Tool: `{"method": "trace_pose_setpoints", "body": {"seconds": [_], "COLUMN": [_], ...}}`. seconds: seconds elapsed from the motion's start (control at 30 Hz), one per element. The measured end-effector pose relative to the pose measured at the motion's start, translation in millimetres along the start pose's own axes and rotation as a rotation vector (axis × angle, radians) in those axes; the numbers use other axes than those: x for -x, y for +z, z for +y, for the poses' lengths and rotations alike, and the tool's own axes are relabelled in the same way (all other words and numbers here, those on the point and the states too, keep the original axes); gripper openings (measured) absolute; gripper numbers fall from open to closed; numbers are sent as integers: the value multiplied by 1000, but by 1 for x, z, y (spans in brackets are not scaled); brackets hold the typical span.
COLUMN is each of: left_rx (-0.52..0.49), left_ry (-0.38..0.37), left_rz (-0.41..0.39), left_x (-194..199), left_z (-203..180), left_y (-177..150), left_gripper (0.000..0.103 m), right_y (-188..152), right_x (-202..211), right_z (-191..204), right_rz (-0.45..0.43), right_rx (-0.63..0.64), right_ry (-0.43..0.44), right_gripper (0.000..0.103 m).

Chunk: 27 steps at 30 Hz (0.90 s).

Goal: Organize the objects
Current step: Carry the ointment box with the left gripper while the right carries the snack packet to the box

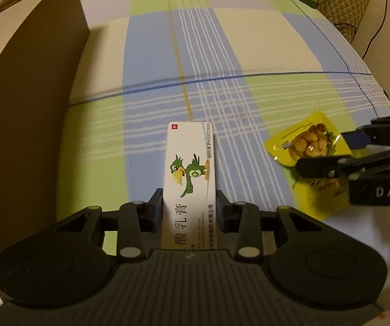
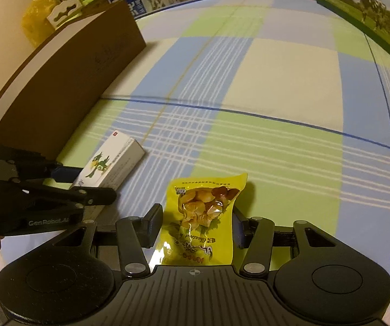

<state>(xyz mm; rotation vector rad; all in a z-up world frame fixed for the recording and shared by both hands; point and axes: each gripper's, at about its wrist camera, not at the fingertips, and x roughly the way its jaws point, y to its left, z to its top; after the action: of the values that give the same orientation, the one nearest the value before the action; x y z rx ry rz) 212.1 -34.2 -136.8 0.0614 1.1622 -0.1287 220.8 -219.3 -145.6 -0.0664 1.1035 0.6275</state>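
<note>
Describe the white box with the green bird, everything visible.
The white box is a long, narrow carton, cardboard by the look, printed with a green cartoon bird, a small red logo at its far end and black Chinese text. It sits lengthwise between the left gripper's fingers, which press its long sides, above the checked cloth. From the right wrist view it tilts, far end up. A brown box stands to its left.

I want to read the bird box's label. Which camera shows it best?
The left wrist view: the white bird box fills the centre, printed face up, clamped in the left gripper. The right wrist view shows it small, slanted, partly hidden.
</note>
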Motion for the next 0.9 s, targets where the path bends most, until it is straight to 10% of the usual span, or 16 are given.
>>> {"method": "trace_pose_setpoints", "body": {"seconds": [0.5,0.63,0.67,0.9], "left_rx": [-15,-9,-4,11], "left_ry": [0,-3,-7,-24], "left_rz": [-32,-27,-26,-51], "left_x": [-3,1,2,20], "left_z": [-4,-1,0,9], "left_y": [1,-4,-5,-9], "left_gripper": [33,33,33,33], "right_y": [-4,-6,-7,-13], "right_x": [-1,1,2,11], "right_z": [21,23,23,24], "right_rz": [-16,-31,-37,-57], "right_rx": [49,41,31,-18], "right_ry": [-83,-83,-80,-59], "right_gripper": [51,47,30,27]}}
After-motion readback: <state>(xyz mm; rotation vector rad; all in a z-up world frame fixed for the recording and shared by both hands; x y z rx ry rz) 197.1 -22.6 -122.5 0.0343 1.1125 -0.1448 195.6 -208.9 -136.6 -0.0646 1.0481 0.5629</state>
